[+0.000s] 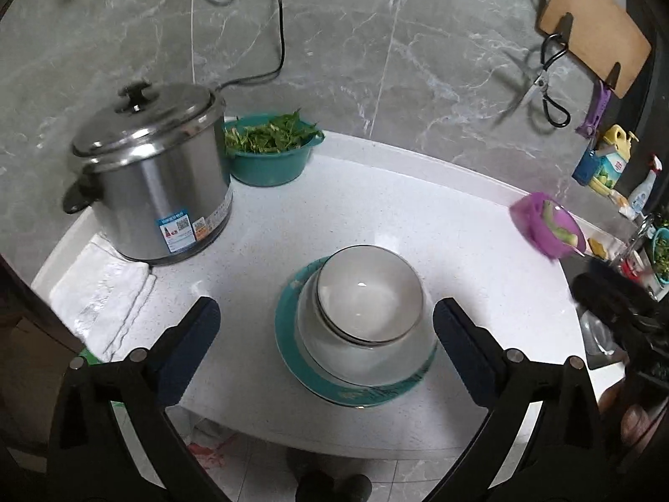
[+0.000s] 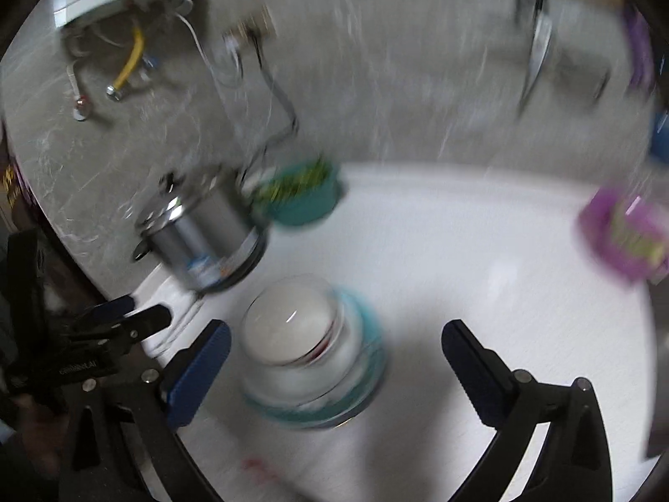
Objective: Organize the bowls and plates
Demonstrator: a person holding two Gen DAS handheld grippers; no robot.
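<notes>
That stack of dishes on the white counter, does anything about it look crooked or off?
Slightly. The grey-rimmed white bowl sits nested in the clear glass bowl, off-centre toward the back, on the teal-rimmed plate. Nothing looks spilled or broken.

A lidded steel pot (image 1: pixel 152 175) stood at the back left of the white countertop (image 1: pixel 418 217), its black cord (image 1: pixel 281 33) running up the grey marble wall (image 1: pixel 355 62). Just beside it sat a teal basin of chopped greens (image 1: pixel 269 148). A folded white cloth (image 1: pixel 104 293) lay at the pot's foot. A purple container (image 1: pixel 545 230) stood at the right edge. On the wall hung a wooden cutting board (image 1: pixel 593 25) and scissors (image 1: pixel 543 79).
</notes>
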